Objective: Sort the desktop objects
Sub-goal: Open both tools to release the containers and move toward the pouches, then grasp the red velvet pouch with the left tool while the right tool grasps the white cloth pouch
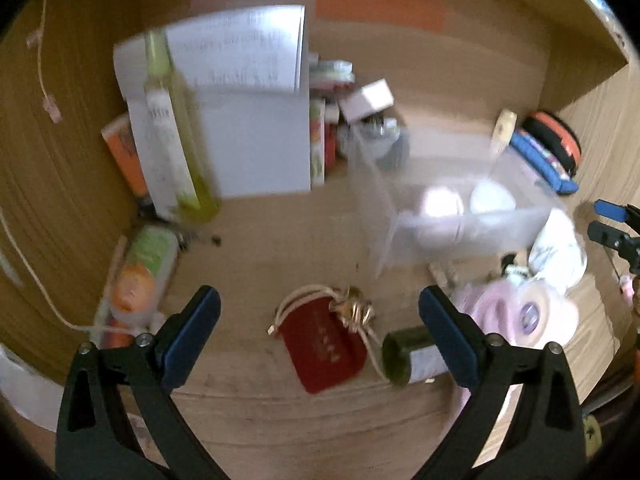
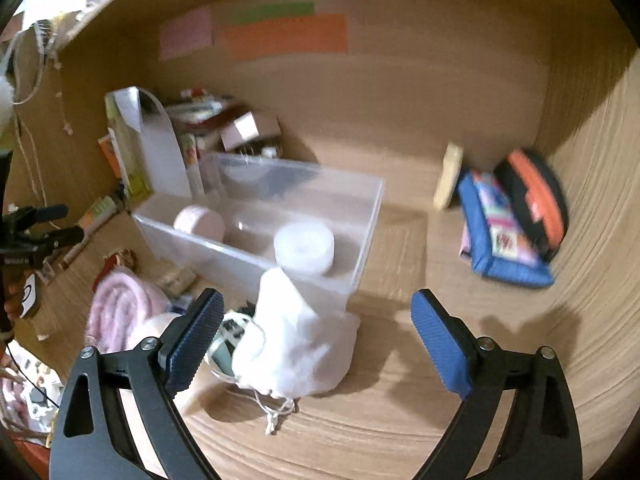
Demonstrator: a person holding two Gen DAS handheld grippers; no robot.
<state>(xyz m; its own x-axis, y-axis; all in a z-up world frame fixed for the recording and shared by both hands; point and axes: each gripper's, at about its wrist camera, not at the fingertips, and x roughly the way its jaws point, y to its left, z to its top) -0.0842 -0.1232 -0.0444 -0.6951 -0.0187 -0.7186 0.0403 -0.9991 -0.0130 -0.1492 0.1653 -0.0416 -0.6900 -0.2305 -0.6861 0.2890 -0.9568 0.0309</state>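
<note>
The left tongs [image 1: 320,334] stand wide with nothing between the pads. Just beyond them, at 12 o'clock, a red pouch [image 1: 323,344] lies flat on the counter [image 1: 256,248], its long axis running from 11 to 5 o'clock and its drawstring mouth at the 11 o'clock end, where a gold knot [image 1: 354,312] sits on the cord. At 3 o'clock from the pouch a dark green bottle [image 1: 404,354] lies on its side, long axis across the view, its round end towards the pouch and its other end hidden behind the right-hand pad. A tall yellow-green bottle [image 1: 176,128] stands at 10 o'clock against a stack of white paper [image 1: 248,112], though motion blur softens it.

The right tongs [image 2: 318,340] are also wide and bare. Between the pads lies a white drawstring bag [image 2: 296,340], bulging, its cords trailing towards 6 o'clock. Behind it at 12 o'clock a clear bin [image 2: 360,220] runs from 10 to 4 o'clock, holding a white roll [image 2: 304,246] and a pink roll [image 2: 200,220]. A pink cloth [image 2: 120,312] is heaped at 9 o'clock. A blue pouch [image 2: 500,236] and an orange-and-black case [image 2: 532,200] lean in the corner at 2 o'clock.

The counter is pale wood grain, closed in by brown walls [image 2: 400,92]; orange, green and pink paper strips [image 2: 284,36] are stuck on the back one.
</note>
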